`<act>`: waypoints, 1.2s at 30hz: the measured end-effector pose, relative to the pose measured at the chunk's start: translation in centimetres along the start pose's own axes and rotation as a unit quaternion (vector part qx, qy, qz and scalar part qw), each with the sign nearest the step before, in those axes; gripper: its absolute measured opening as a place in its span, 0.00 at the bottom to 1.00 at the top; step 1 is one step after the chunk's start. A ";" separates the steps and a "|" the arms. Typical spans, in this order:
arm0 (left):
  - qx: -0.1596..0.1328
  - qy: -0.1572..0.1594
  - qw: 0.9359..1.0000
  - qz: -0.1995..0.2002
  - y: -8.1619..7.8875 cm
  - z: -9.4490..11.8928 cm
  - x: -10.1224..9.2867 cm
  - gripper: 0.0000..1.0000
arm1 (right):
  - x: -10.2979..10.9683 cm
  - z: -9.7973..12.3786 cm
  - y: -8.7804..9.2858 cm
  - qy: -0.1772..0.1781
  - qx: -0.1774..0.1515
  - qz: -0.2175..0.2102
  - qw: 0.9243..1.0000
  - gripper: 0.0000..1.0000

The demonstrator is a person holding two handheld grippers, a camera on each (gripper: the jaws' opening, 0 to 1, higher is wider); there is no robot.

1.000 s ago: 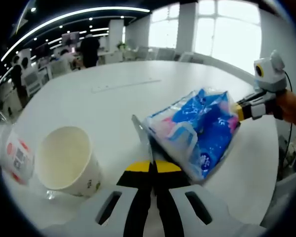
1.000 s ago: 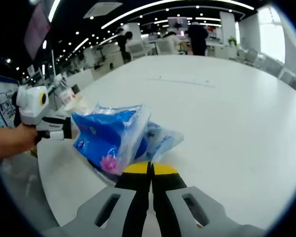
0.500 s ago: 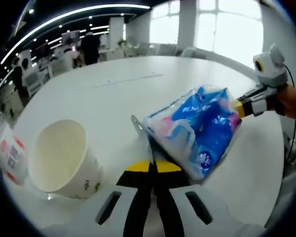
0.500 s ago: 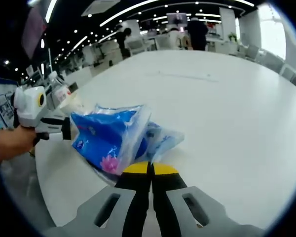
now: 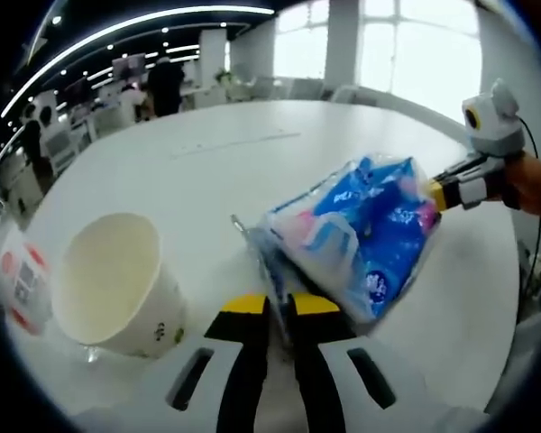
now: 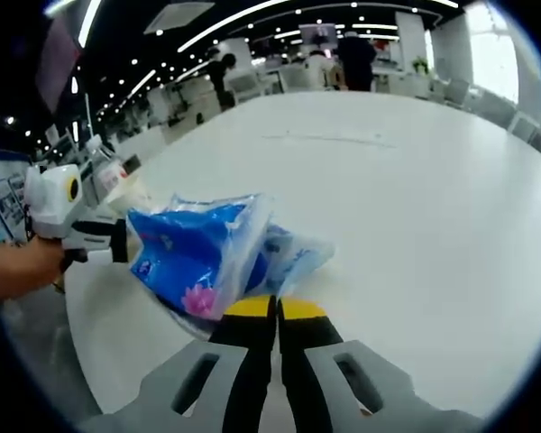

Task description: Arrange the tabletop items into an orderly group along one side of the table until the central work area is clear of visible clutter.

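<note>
left tongs (image 5: 279,302) have parted around the tissue pack (image 5: 361,239).

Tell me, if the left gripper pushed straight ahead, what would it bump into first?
Probably the blue tissue pack: the left gripper, jaws slightly parted, already has its clear edge between them.

Bright windows (image 5: 406,54), ceiling light strips (image 6: 243,13), possibly distant desks (image 6: 252,86)

The left gripper (image 5: 279,305) has its jaws slightly parted; the right gripper (image 6: 276,311) seems closed, jaws together.
</note>
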State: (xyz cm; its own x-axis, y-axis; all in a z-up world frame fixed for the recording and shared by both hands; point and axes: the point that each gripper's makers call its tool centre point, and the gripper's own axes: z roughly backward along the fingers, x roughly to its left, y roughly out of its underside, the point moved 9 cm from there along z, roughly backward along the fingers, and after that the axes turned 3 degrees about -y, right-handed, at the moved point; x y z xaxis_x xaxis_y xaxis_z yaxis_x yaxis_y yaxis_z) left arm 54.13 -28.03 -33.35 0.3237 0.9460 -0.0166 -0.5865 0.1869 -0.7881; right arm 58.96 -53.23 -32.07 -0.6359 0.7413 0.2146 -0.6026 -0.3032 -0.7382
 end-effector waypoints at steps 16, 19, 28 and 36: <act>-0.025 -0.006 0.999 -0.027 -0.6 1.9 -0.7 0.18 | -0.3 0.5 0.2 0.009 -0.010 0.000 1.000 0.08; -0.027 -0.003 0.999 -0.032 -0.6 2.1 -0.9 0.19 | -0.3 0.6 0.1 0.011 -0.013 0.000 1.000 0.10; -0.047 0.007 0.998 -0.051 -1.2 2.4 -1.4 0.17 | -0.2 1.1 -0.3 0.024 -0.023 0.033 0.999 0.05; -0.024 0.016 0.998 -0.053 -0.4 1.2 -1.5 0.12 | 0.0 0.7 0.0 0.016 -0.011 0.041 0.999 0.01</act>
State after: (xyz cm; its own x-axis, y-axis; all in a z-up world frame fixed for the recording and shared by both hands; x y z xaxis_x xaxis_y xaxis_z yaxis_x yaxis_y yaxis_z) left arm 52.97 -29.17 -32.29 0.4065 0.9123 0.0500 -0.5121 0.2728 -0.8144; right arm 58.61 -53.66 -31.61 -0.6672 0.7331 0.1322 -0.5372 -0.3506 -0.7671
